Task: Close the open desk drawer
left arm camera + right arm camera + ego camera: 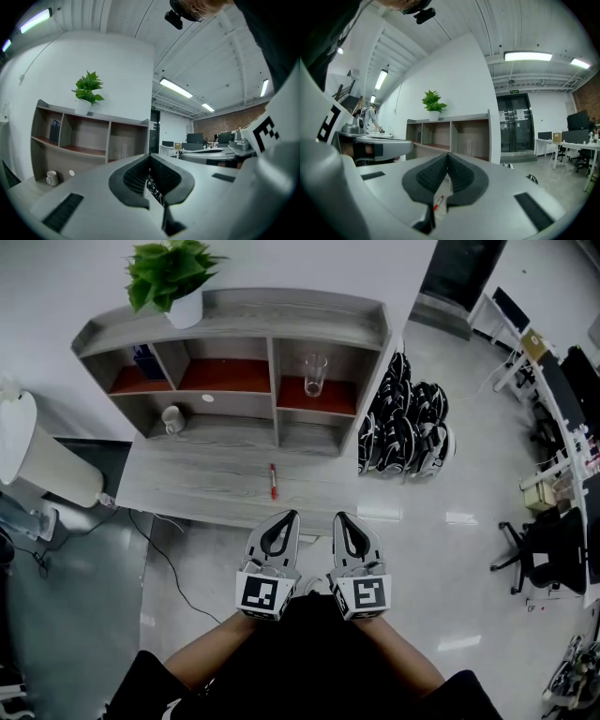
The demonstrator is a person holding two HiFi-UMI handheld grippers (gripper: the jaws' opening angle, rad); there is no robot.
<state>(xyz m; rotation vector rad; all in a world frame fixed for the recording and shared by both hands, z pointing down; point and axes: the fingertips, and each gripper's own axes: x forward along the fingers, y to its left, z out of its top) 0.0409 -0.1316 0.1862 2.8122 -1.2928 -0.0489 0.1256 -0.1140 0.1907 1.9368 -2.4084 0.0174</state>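
item: left gripper (290, 516). jaws pressed together, nothing between the pads; its own view (150, 157) shows the ribbed faces meeting.
item: right gripper (339, 516). jaws likewise closed and empty (448, 155); the red pen (438, 203) seen past them lies on the desk, not in the grip.
item: desk (206, 493). grey wood top carrying a hutch shelf (281, 329), a potted plant (169, 273), a glass (315, 373) and a mug (172, 418). helmets (403, 427) are heaped on the floor beside it.
item: drawer. no drawer stands out from the desk's front edge in any view. the edge runs unbroken up to my grippers, and what lies under it behind them is hidden. this fits a drawer already pushed home, or one sitting too low to see.
pose: both grippers held level, side by side and close together. their tips are just at the desk's front edge and point toward the hutch. my forearms (220, 643) run straight back to my body.
handling note, as a judgement: closed jaws make a blunt, even pusher. any contact with a drawer front is best kept square, both tips sharing the load so the drawer does not rack. the tips should stay below the top surface, clear of the pen.
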